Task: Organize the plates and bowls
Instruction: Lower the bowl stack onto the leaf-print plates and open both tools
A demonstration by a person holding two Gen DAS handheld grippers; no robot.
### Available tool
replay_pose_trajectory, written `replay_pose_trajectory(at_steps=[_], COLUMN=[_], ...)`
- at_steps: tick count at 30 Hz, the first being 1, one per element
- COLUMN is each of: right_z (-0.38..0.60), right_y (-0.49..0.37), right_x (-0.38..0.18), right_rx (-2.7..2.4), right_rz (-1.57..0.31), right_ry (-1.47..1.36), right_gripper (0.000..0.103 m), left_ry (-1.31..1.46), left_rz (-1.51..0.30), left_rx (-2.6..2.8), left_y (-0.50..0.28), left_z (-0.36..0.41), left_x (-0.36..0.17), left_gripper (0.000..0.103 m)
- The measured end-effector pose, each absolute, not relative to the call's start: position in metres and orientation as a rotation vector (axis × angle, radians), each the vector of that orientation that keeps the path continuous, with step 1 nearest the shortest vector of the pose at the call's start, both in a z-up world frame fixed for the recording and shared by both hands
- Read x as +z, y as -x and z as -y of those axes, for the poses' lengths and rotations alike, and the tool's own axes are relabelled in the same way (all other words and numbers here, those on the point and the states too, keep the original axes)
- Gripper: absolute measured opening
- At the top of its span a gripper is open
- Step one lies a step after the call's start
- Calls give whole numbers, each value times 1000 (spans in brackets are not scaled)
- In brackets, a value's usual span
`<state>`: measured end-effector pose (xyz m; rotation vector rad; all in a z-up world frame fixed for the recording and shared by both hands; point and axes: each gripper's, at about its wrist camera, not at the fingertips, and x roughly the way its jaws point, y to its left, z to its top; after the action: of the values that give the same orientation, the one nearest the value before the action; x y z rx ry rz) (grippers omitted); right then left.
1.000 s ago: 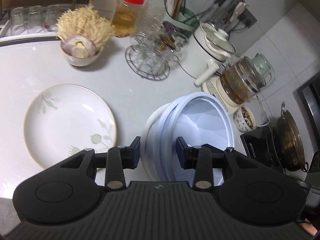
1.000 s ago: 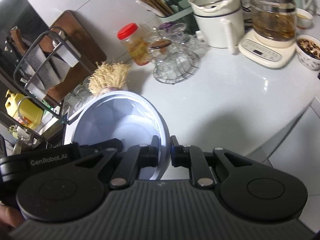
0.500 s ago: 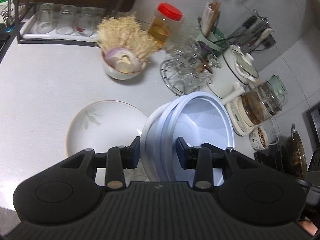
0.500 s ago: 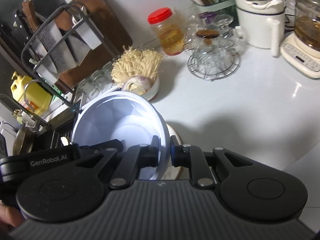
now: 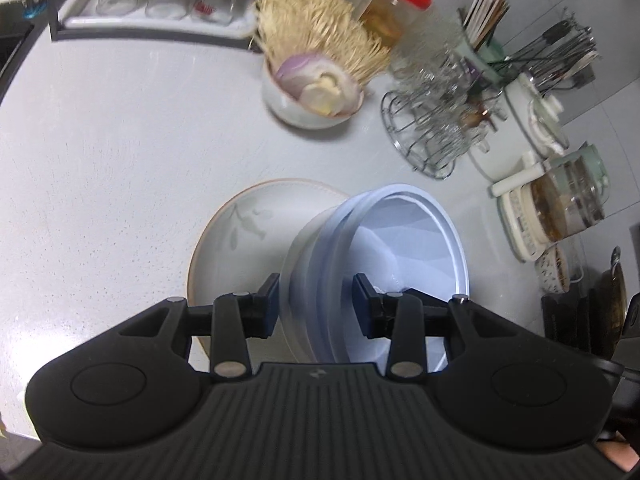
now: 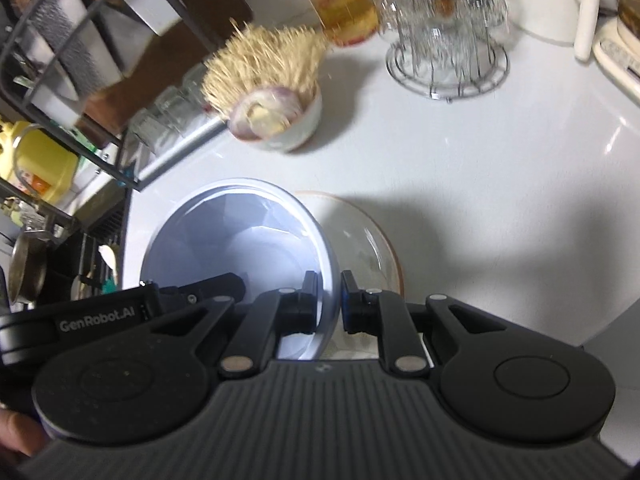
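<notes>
White ceramic plate with leaf print [image 5: 240, 240] lies flat on the countertop [image 5: 100, 140]. Above its right part: pale-blue faceted plastic bowl [image 5: 400, 240], tilted, held off the counter. Left gripper [image 5: 316, 304] clamped on its left wall, right gripper [image 6: 330, 300] clamped on the opposite rim.

Bowl [image 5: 404, 240] now over plate [image 5: 244, 228]

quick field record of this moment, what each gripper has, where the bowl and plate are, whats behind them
left gripper: shut on blue bowl rim
right gripper: shut on opposite rim
blue bowl: held by both, tilted, partly over the plate; contact unclear
plate: white, leaf print, on the counter
behind plate: small bowl with onion and enoki
further back: wire glass rack, red-lid jar
</notes>
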<state>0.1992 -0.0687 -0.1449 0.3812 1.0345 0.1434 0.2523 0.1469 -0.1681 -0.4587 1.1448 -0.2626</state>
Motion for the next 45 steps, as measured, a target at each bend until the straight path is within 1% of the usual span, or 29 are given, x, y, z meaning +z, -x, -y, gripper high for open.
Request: replay_pose_trajectory(at_steps=[7, 21, 23, 26, 28, 29, 30, 31, 39, 45], right_z=[67, 70, 71, 71, 72, 72, 73, 74, 84, 103], right_y=[-208, -205, -202, -199, -196, -195, -193, -191, -171, -147], right_x=[-168, -179, -178, -174, -168, -164, -161, -158, -130, -99], right_rx=[91, 55, 57, 73, 78, 81, 83, 92, 147, 199], right_rz=[-1091, -1101, -1087, -1055, -1027, -1012, -997, -981, -870, -774], right_ry=[-387, -434, -439, -443, -436, -426, -416, -413, -362, -327], right_gripper=[15, 15, 15, 16, 16, 22, 33, 38, 38, 38], left_ry=[436, 371, 373, 368, 369, 366, 360, 351, 284, 259], left_rz=[-1205, -1215, -1218, -1213, -1202, -1195, -1185, -1171, -1048, -931], left_rx=[-289, -313, -308, -292, -287, -283, -281, -278, -240, -226], left_y=[-265, -274, -274, -273, -272, -271, -270, -268, -240, -207], left_z=[-145, -136, -136, -137, -138, -138, -137, -137, -127, -113], left_x=[-194, -198, -198, -194, -190, -187, -184, -180, -138, -88], left_gripper=[42, 42, 44, 49, 56, 56, 56, 56, 57, 57])
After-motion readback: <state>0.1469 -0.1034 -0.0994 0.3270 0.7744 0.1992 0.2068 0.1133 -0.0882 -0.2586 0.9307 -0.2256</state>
